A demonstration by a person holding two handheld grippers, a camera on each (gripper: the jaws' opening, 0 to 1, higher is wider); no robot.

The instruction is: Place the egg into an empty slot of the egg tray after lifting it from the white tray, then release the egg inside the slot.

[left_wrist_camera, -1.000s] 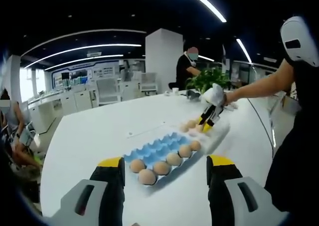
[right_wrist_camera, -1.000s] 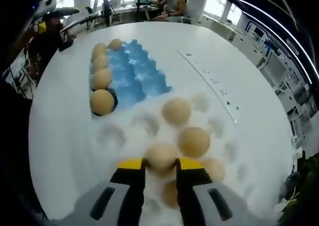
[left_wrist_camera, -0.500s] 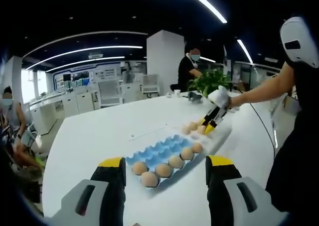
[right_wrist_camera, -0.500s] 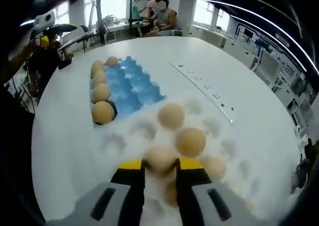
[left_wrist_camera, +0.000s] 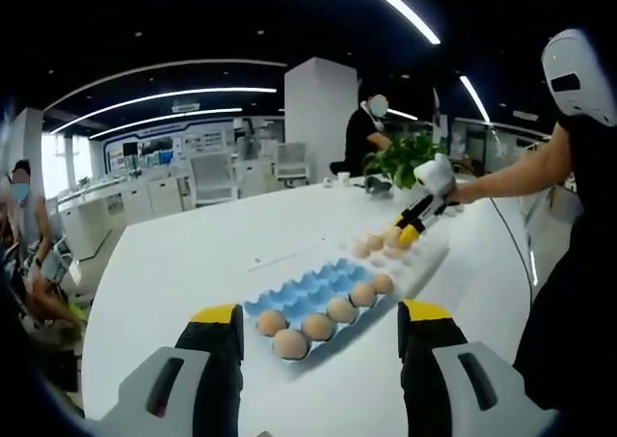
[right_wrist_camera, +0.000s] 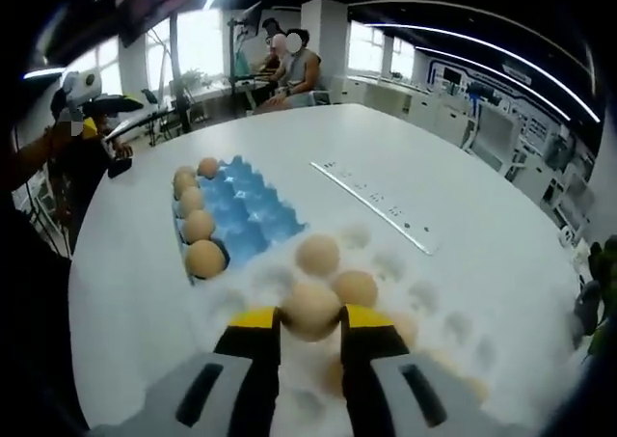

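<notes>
Right gripper (right_wrist_camera: 310, 323) closed on a brown egg (right_wrist_camera: 310, 309), raised over the white tray (right_wrist_camera: 439, 307) — blue egg tray (right_wrist_camera: 243, 220) at 11 o'clock. Likely light, smooth, brittle: best pinched gently across its widest part. Left gripper (left_wrist_camera: 318, 336) wide open, holding nothing, hanging near the table (left_wrist_camera: 193, 254).

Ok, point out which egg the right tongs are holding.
The egg clamped between the right tongs, raised above the white tray. The other eggs sit in tray slots, untouched.
</notes>
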